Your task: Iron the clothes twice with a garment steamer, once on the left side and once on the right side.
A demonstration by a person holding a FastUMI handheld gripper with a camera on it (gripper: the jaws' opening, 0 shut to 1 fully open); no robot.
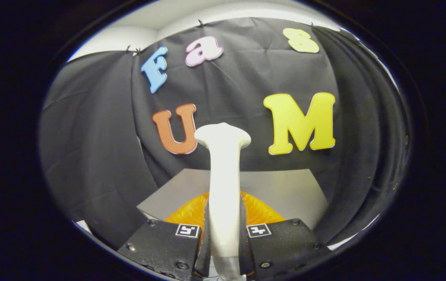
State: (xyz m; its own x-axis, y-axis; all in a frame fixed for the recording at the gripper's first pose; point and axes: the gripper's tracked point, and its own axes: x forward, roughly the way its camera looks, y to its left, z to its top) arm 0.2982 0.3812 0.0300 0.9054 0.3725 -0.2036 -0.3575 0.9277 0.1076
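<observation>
Black cloth (90,156) hangs in folds behind everything as the booth wall, with a strip of pale ceiling (129,31) above its pinned top edge. Beyond the fingers lies a flat grey surface (285,191), and on it, just ahead of the fingers, spreads a glossy orange garment (260,212), ribbed or pleated, with much of it hidden behind the steamer's handle and the gripper body. The gripper (224,234) is clenched on the garment steamer (224,175): both fingers press against the sides of its white handle, which stands between them. The steamer's long axis runs straight ahead from the fingers, rising up the view, and ends in a flared, wider head (223,134) pointing away from the gripper toward the cloth wall. Which way the steam face looks cannot be told.
</observation>
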